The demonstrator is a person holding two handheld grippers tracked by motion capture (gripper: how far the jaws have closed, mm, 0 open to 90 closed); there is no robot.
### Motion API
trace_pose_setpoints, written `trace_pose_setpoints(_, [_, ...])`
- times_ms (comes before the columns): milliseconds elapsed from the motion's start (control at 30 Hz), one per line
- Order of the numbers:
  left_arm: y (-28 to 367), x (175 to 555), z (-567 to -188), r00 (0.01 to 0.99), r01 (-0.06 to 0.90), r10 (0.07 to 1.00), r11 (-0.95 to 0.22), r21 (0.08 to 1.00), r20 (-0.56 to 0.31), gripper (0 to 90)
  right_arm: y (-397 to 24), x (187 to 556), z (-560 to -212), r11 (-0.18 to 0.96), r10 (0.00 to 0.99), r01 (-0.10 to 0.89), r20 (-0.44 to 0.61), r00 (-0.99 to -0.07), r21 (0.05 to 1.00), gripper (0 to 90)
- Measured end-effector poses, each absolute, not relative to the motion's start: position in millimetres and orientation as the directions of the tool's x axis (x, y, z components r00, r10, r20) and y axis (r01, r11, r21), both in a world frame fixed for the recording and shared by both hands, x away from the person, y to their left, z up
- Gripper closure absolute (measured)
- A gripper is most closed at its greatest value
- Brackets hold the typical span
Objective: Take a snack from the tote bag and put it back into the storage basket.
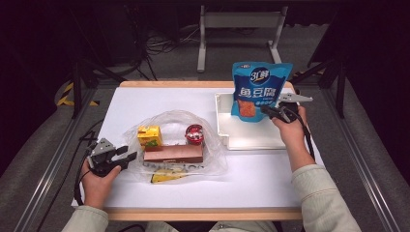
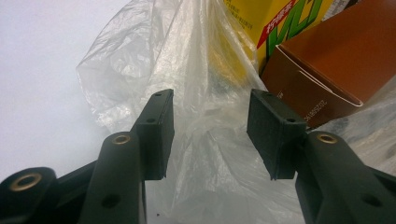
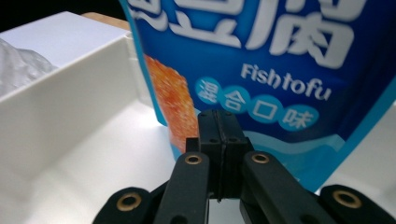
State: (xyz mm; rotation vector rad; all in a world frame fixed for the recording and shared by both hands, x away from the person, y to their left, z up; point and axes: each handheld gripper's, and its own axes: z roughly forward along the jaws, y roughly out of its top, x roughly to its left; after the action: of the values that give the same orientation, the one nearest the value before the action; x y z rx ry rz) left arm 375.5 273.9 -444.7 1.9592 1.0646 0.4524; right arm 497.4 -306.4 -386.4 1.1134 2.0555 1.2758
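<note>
Right gripper (image 1: 269,111): clamped on the blue fish-tofu pouch's (image 1: 258,87) lower edge, upper right, above the white tray (image 1: 223,126).
Left gripper (image 2: 210,135): released, straddling the clear plastic bag (image 2: 196,84).
Advice: lower the pouch flat before letting go.

A white table (image 1: 145,99) fills the middle of the frame. Left of centre sit a yellow drink carton (image 1: 149,136), a red-lidded cup (image 1: 194,134) and a long brown box (image 1: 173,153), with a yellow packet (image 1: 164,177) just below them. A white tray (image 1: 220,121) lies at centre right. At the top, a grey metal stand (image 1: 239,19) and tangled cables (image 1: 162,46) occupy the floor.
</note>
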Motion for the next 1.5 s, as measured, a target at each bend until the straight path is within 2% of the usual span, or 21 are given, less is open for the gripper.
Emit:
trace_pose_setpoints(233, [274.1, 374.5, -444.4, 0.573, 0.512, 0.816, -0.286, 0.81, -0.074, 51.6, -303.9, 481.9, -363.2, 0.178, 0.805, 0.345, 0.065, -0.59, 0.922, 88.8])
trace_pose_setpoints(433, [273.6, 373.7, -444.2, 0.572, 0.511, 0.817, -0.29, 0.809, -0.069, 51.6, -295.3, 466.3, -343.5, 0.16, 0.788, 0.289, 0.055, -0.613, 0.944, 71.2])
trace_pose_setpoints(500, [274.5, 374.2, -443.8, 0.572, 0.51, 0.817, -0.285, 0.811, -0.073, 51.6, -291.0, 462.0, -337.9, 0.13, 0.779, 0.278, 0.075, -0.622, 0.952, 67.2])
trace_pose_setpoints(567, [273.9, 375.0, -444.2, 0.569, 0.511, 0.819, -0.284, 0.811, -0.072, 51.6, -288.9, 460.1, -335.1, 0.131, 0.782, 0.274, 0.071, -0.62, 0.953, 65.7])
trace_pose_setpoints(633, [273.6, 375.3, -443.8, 0.572, 0.51, 0.817, -0.287, 0.811, -0.07, 51.6, -283.4, 458.0, -328.3, 0.135, 0.776, 0.252, 0.056, -0.628, 0.958, 58.7])
trace_pose_setpoints(733, [274.9, 373.7, -442.6, 0.572, 0.504, 0.818, -0.287, 0.815, -0.066, 51.5, -275.6, 455.3, -321.9, 0.138, 0.762, 0.235, 0.049, -0.646, 0.962, 54.9])
trace_pose_setpoints(967, [275.4, 373.9, -442.9, 0.574, 0.5, 0.816, -0.283, 0.819, -0.068, 50.7, -258.5, 449.5, -311.3, 0.153, 0.746, 0.245, 0.051, -0.664, 0.957, 36.8])
trace_pose_setpoints(1067, [274.7, 374.1, -443.2, 0.575, 0.501, 0.815, -0.287, 0.817, -0.066, 50.7, -251.6, 448.1, -308.6, 0.182, 0.728, 0.25, 0.041, -0.684, 0.951, 31.7])
trace_pose_setpoints(1167, [274.3, 374.1, -443.1, 0.576, 0.496, 0.815, -0.288, 0.819, -0.062, 50.3, -245.3, 445.0, -304.5, 0.165, 0.714, 0.245, 0.056, -0.698, 0.955, 26.4])
trace_pose_setpoints(1300, [274.1, 374.3, -443.4, 0.575, 0.496, 0.816, -0.289, 0.819, -0.06, 49.8, -236.0, 442.2, -300.3, 0.174, 0.695, 0.258, 0.067, -0.716, 0.95, 21.4])
trace_pose_setpoints(1500, [274.2, 374.8, -444.1, 0.576, 0.501, 0.815, -0.292, 0.815, -0.063, 48.9, -226.1, 440.8, -298.1, 0.213, 0.679, 0.253, 0.043, -0.733, 0.944, 21.2])
